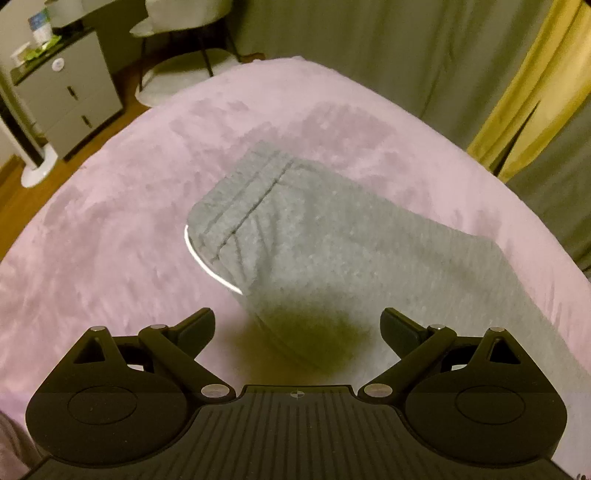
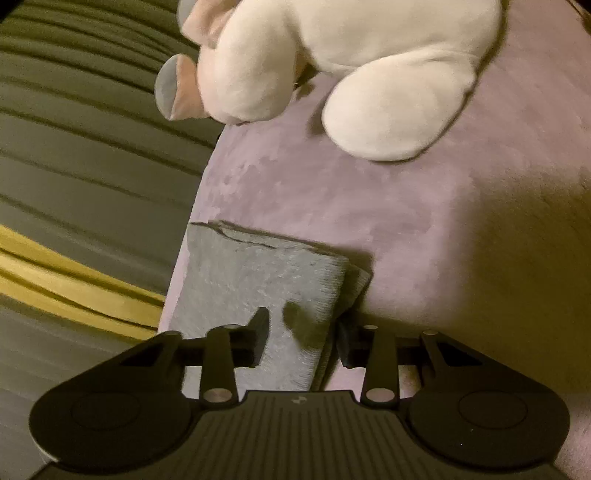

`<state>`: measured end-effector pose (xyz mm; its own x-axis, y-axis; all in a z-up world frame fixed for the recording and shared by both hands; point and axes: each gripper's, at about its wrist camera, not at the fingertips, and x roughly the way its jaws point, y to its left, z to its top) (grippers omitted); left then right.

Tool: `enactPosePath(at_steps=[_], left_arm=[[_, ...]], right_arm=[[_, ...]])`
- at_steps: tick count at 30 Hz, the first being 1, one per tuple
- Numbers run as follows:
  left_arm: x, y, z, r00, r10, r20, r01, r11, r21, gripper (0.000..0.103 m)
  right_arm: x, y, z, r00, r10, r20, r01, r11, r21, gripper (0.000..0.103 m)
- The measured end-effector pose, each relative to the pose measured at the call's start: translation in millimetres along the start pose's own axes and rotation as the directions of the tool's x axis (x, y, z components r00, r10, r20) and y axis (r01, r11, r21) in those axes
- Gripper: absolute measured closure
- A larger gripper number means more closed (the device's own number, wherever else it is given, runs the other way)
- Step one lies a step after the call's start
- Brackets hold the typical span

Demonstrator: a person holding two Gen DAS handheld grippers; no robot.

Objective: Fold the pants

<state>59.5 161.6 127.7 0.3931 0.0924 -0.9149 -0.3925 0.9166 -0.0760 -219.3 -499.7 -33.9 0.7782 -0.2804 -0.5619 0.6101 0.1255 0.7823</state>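
The left tongs (image 1: 297, 328) are hovering released above the pink bed (image 1: 110, 229), their two fingers (image 1: 195, 326) spread wide with nothing between them. Just ahead of them the grey pants (image 1: 314, 251) are lying flat on the blanket, folded lengthwise into a long band that is running from beyond the fingertips back under the right-hand finger. The waistband end is sitting farthest from the left tongs, showing stitched seams and a thin white cord (image 1: 207, 264) curving along its near-left edge. The shadow of the tongs is falling on the cloth right in front of the fingertips. Beyond the bed, to the far left of these tongs, a grey cabinet (image 1: 70, 96) and a chair (image 1: 184, 33) are standing on the wooden floor, and grey-and-yellow curtains (image 1: 517, 85) are hanging to the right. The right tongs (image 2: 301, 336) are reaching over the other end of the pants (image 2: 258, 273) — the cuff end, lying near the edge of the bed (image 2: 424, 221) — with cloth sitting between the half-closed fingers; whether they are actually pinching it cannot be told. Ahead of the right tongs a white plush toy (image 2: 351, 66) is resting on the bed, well apart from the pants.
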Motion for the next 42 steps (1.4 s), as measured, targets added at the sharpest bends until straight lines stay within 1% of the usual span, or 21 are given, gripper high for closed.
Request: enactPosePath(at_steps=[3,5,7,8,9,10,11,15,19,22,24,25,27,29,32,34,35,37,38,40,42], left_arm=[[-1.0,-5.0,-0.7,1.0,-0.002,0.004,0.002,1.0,0.02,0.004],[0.2,-8.4,-0.8,1.0,0.004,0.003,-0.004,1.0,0.031,0.004],[2.2,-11.5,-1.4,1.0,0.012,-0.006,-0.012,0.999,0.037,0.004],[3.1,-13.2,-2.1,1.0,0.013,-0.013,-0.013,0.999,0.041,0.004],[3.3,-13.9,-2.2,1.0,0.012,-0.017,-0.011,0.999,0.045,0.004],[3.1,-15.7,-2.1,1.0,0.009,-0.019,-0.008,0.999,0.049,0.004],[2.3,-16.7,-2.1,1.0,0.007,-0.017,-0.006,0.999,0.051,0.004],[-1.4,-18.7,-0.4,1.0,-0.001,0.001,0.001,0.999,0.048,0.004],[-0.7,-19.1,1.4,1.0,-0.016,-0.008,0.017,0.999,0.033,0.004],[-2.8,-20.2,1.6,1.0,-0.028,0.001,0.028,0.998,0.047,0.004],[-2.7,-21.0,1.3,1.0,-0.023,0.007,0.023,0.998,0.057,0.004],[-2.0,-21.3,0.7,1.0,-0.02,0.005,0.02,0.998,0.057,0.004],[-1.3,-21.0,0.0,1.0,-0.026,-0.007,0.027,0.998,0.054,0.004],[-2.5,-19.6,-0.9,0.999,-0.041,-0.008,0.042,0.998,0.051,0.004],[-5.3,-16.4,-3.2,0.999,-0.052,0.004,0.052,0.997,0.062,0.004],[-4.2,-14.6,-5.5,0.999,-0.051,0.007,0.05,0.996,0.071,0.004],[-2.5,-13.8,-6.2,0.999,-0.049,0.002,0.048,0.996,0.072,0.004],[1.3,-11.6,-6.7,0.998,-0.055,-0.01,0.055,0.996,0.066,0.004],[3.3,-10.3,-6.7,0.998,-0.063,-0.016,0.064,0.996,0.062,0.004],[6.9,-9.3,-7.3,0.997,-0.079,-0.023,0.08,0.995,0.062,0.004],[10.6,-13.1,-8.6,0.995,-0.091,-0.029,0.093,0.992,0.082,0.004]], right_arm=[[-3.9,-2.0,0.9,1.0,0.012,0.013,-0.012,1.0,0.006,0.053],[0.9,-2.9,1.5,0.999,0.041,0.01,-0.042,0.999,0.017,0.042],[6.3,1.6,2.7,0.998,0.059,0.018,-0.059,0.998,0.007,0.037],[9.2,5.9,2.7,0.998,0.063,0.023,-0.063,0.998,-0.01,0.041],[12.0,10.2,2.4,0.998,0.063,0.021,-0.062,0.998,-0.023,0.051],[16.9,13.9,2.1,0.998,0.061,0.009,-0.061,0.998,-0.032,0.076],[20.7,17.0,1.4,0.999,0.052,-0.004,-0.052,0.998,-0.037,0.09],[18.3,25.6,-2.8,0.998,0.065,0.022,-0.063,0.994,-0.089,0.092],[17.3,32.4,-1.8,0.999,-0.012,0.037,0.017,0.99,-0.137,0.093],[9.8,64.9,-7.0,0.997,0.008,0.073,0.007,0.979,-0.203,0.094],[2.8,113.7,-25.8,0.994,0.063,0.084,-0.028,0.93,-0.366,0.094],[-2.3,144.6,-44.5,0.99,0.118,0.073,-0.072,0.886,-0.459,0.094],[-8.1,193.2,-87.4,0.978,0.208,0.01,-0.159,0.778,-0.608,0.094],[-8.5,231.6,-145.3,0.957,0.272,-0.098,-0.254,0.631,-0.733,0.093],[5.8,253.4,-234.7,0.928,0.263,-0.263,-0.357,0.435,-0.826,0.093],[30.1,248.9,-289.7,0.927,0.169,-0.336,-0.374,0.335,-0.865,0.093],[47.5,242.2,-314.9,0.926,0.084,-0.369,-0.376,0.306,-0.875,0.093],[77.9,226.4,-347.1,0.904,-0.088,-0.419,-0.376,0.308,-0.874,0.091],[81.6,219.3,-355.6,0.91,-0.099,-0.402,-0.359,0.296,-0.885,0.091],[73.0,218.5,-360.9,0.92,-0.08,-0.383,-0.356,0.234,-0.905,0.092],[64.1,222.5,-354.2,0.915,-0.07,-0.397,-0.369,0.254,-0.894,0.092]])
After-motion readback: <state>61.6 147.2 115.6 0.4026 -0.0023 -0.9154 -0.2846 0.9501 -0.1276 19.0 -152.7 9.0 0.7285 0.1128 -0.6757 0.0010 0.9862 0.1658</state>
